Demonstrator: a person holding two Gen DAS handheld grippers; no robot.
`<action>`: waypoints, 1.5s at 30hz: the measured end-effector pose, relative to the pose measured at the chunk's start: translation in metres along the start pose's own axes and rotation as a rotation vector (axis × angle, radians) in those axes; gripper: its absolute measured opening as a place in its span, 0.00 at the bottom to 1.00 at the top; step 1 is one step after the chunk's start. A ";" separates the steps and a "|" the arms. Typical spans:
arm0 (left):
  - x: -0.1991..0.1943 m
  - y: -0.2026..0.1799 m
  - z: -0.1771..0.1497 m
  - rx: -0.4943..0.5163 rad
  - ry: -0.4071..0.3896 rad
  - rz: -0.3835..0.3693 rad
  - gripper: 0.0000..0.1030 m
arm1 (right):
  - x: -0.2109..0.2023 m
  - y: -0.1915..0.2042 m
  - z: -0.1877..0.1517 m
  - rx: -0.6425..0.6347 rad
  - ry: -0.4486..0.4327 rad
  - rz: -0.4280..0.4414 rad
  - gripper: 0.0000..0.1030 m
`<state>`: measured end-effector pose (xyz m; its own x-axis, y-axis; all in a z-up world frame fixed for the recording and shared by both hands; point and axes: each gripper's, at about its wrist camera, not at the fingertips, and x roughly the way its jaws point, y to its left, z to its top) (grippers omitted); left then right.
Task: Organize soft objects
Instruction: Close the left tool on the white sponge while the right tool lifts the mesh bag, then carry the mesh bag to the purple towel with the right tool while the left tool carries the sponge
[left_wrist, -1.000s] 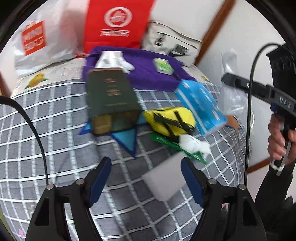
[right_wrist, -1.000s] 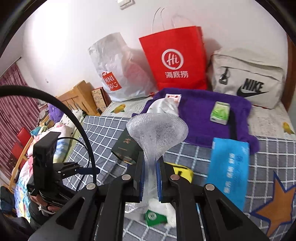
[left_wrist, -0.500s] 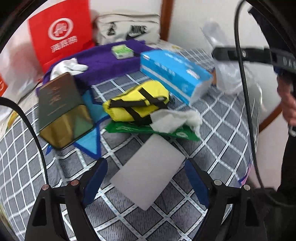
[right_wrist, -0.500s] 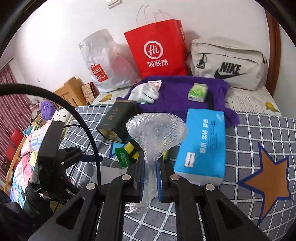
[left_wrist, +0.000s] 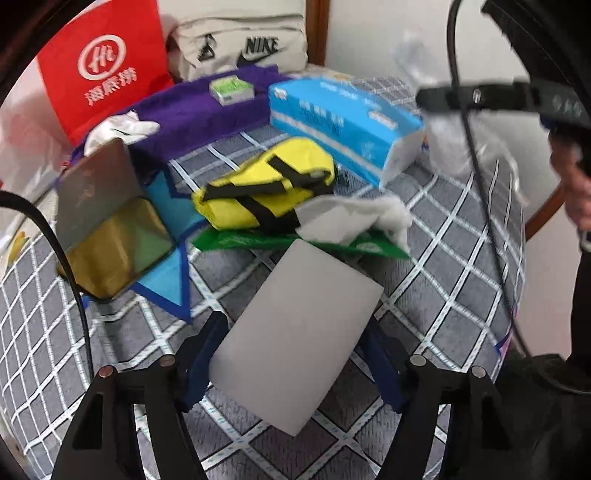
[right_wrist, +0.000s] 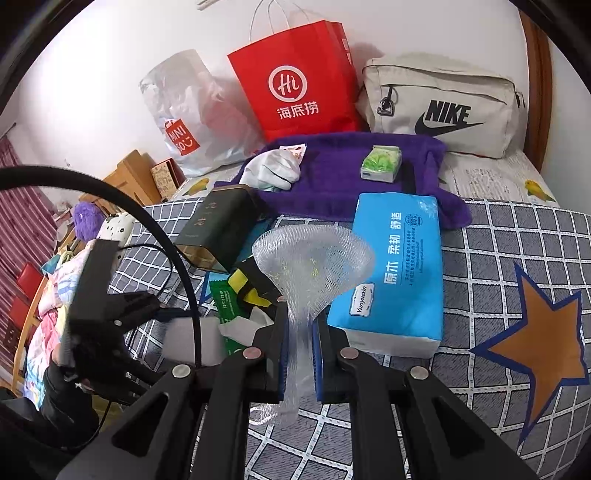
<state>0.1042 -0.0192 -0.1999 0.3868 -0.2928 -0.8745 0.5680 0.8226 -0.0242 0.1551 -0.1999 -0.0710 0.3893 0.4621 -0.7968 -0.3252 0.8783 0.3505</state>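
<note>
Sponge (left_wrist: 299, 336) lies on the checked bedspread (left_wrist: 454, 266), between your left gripper's (left_wrist: 295, 354) jaws, which have just been closing. Your right gripper (right_wrist: 300, 347) pinches a foam net (right_wrist: 312, 266).

The right gripper (right_wrist: 300, 354) is pinching a clear foam net sleeve (right_wrist: 312, 266), which is flaring open just left of the blue tissue pack (right_wrist: 400, 269). The left gripper (right_wrist: 110, 306) is hovering further left of that pack, over the checked bedcover (right_wrist: 491, 258).
</note>
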 end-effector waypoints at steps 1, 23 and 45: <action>-0.007 0.002 0.000 -0.013 -0.016 0.003 0.68 | 0.000 0.000 0.000 0.002 0.000 0.002 0.11; -0.075 0.062 0.040 -0.430 -0.193 0.128 0.68 | -0.001 0.013 0.020 -0.027 -0.018 -0.109 0.11; -0.092 0.093 0.109 -0.453 -0.273 0.169 0.68 | -0.010 -0.009 0.067 -0.022 -0.092 -0.123 0.11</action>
<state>0.2006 0.0311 -0.0689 0.6541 -0.2051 -0.7281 0.1364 0.9787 -0.1533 0.2121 -0.2042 -0.0330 0.5041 0.3617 -0.7842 -0.2887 0.9264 0.2416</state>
